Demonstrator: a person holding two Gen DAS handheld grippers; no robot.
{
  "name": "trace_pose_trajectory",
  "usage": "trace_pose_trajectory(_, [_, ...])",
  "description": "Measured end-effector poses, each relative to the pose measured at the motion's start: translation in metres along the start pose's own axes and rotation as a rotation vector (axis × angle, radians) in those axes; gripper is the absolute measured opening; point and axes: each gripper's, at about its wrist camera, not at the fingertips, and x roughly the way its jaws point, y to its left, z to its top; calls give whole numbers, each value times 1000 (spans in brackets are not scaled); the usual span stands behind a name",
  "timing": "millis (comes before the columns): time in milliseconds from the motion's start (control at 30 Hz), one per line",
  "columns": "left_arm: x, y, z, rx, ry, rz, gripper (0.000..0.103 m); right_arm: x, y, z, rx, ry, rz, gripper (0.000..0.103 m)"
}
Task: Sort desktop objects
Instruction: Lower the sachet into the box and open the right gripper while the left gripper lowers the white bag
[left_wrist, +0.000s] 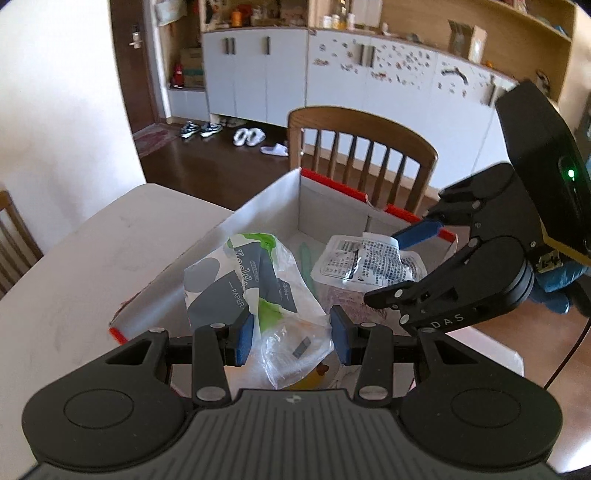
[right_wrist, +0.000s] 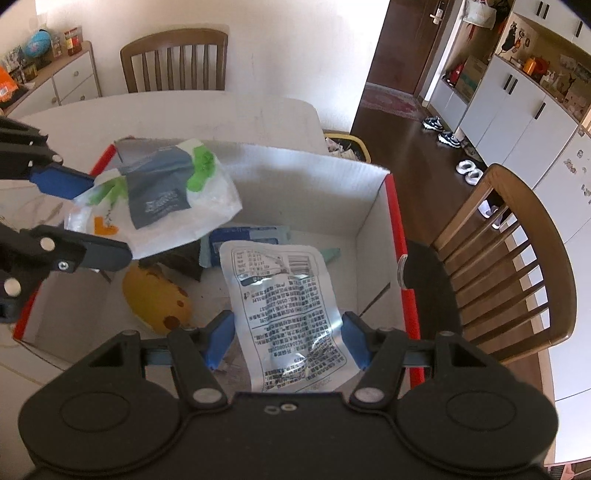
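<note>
My left gripper is shut on a crumpled white, grey and green tissue wrapper, held over the near left part of a white cardboard box with red edges. My right gripper is shut on a silvery pouch with printed text, which hangs over the same box. The right wrist view shows the left gripper and its wrapper at the left. In the left wrist view, the right gripper and the pouch are at the right.
Inside the box lie a yellow spotted item, a blue pack and a green piece. The box stands on a pale table. Wooden chairs stand close to the table's edges.
</note>
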Motion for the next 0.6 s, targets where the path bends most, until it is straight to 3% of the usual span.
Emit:
trace_pose_trajectory(200, [26, -4, 5, 31, 68, -8, 41, 16, 1, 3, -25, 19, -32, 63])
trace_pose_trajectory(600, [50, -5, 5, 44, 135, -6, 41, 40, -6, -3, -1, 78, -16, 63])
